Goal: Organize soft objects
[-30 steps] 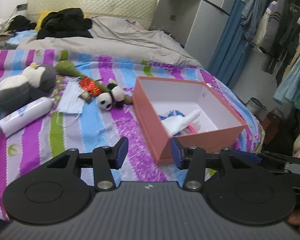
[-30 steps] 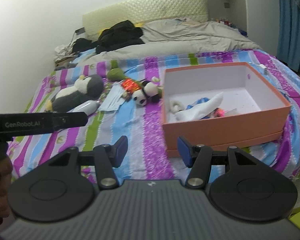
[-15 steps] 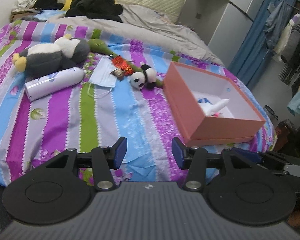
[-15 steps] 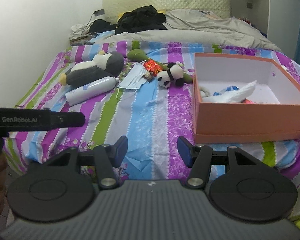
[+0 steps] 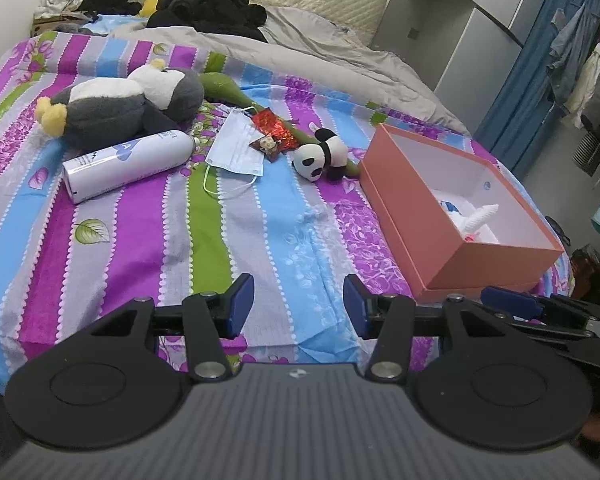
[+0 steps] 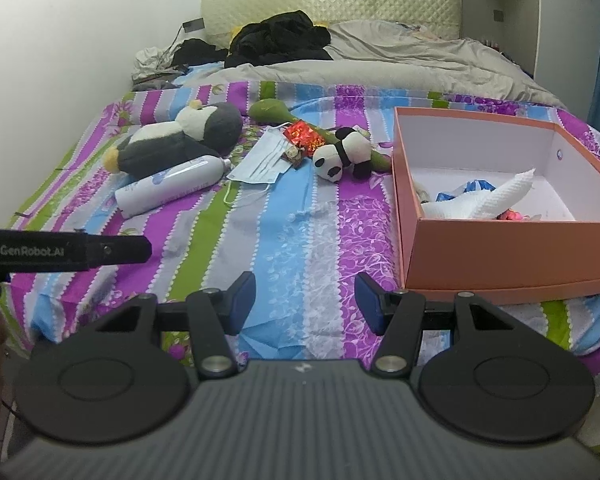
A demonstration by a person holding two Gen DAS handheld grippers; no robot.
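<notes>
Both empty: left gripper and right gripper are held part open above the bed's foot edge. Partly done: white cloth and small items are seen in the orange box at the right edge. Left mid-bed: penguin plush, panda plush, face mask; spray bottle isn't soft.

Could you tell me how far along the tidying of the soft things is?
Partly done: the box already holds white cloth. In hand: nothing; the left gripper and right gripper are open and empty. Left on the bed: penguin, panda, mask.
</notes>
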